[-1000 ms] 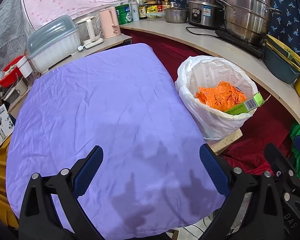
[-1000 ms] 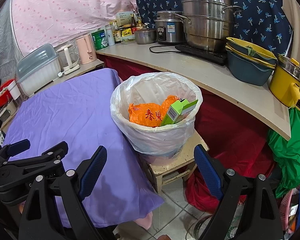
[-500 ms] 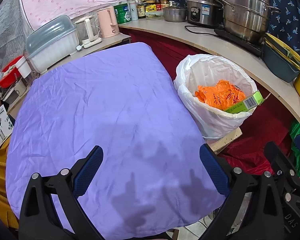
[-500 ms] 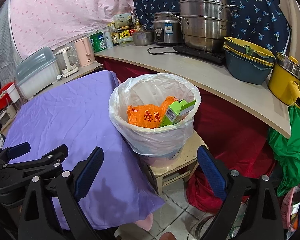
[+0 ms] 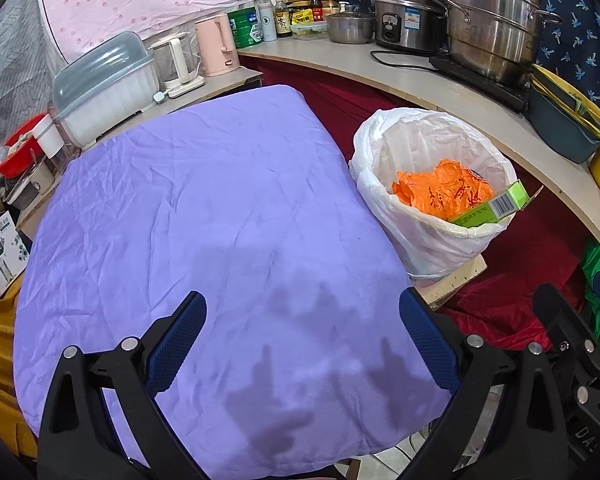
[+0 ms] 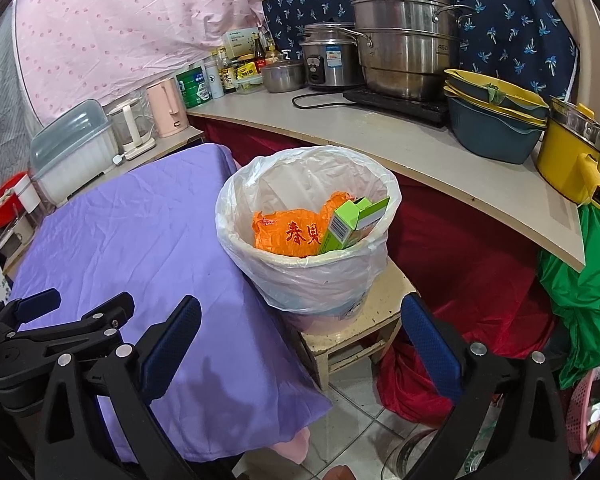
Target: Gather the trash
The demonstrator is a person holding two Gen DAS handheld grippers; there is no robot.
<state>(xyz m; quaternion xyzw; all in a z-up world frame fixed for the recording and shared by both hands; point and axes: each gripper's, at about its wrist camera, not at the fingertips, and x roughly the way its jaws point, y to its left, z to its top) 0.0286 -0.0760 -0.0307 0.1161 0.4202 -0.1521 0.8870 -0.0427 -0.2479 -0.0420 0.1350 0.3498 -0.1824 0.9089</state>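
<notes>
A bin lined with a white bag (image 5: 384, 148) (image 6: 300, 280) stands on a small stool right of the purple-covered table (image 5: 200, 208) (image 6: 132, 232). Inside lie an orange wrapper (image 5: 440, 192) (image 6: 288, 232) and a green box (image 5: 492, 206) (image 6: 348, 222) leaning on the rim. My left gripper (image 5: 302, 336) is open and empty over the table's near edge. My right gripper (image 6: 300, 344) is open and empty, in front of the bin. The left gripper also shows in the right wrist view (image 6: 60, 320).
A curved counter (image 6: 420, 148) behind the bin holds steel pots (image 6: 404, 36), a rice cooker, stacked bowls (image 6: 496, 120) and a yellow pot (image 6: 572, 160). Kettles and a dish box (image 5: 104, 92) stand beyond the table. Red cloth and a green bag (image 6: 580, 288) lie at right.
Both views have shifted slightly; the bin sits a touch nearer and lower in frame. Both grippers stay open and empty.
</notes>
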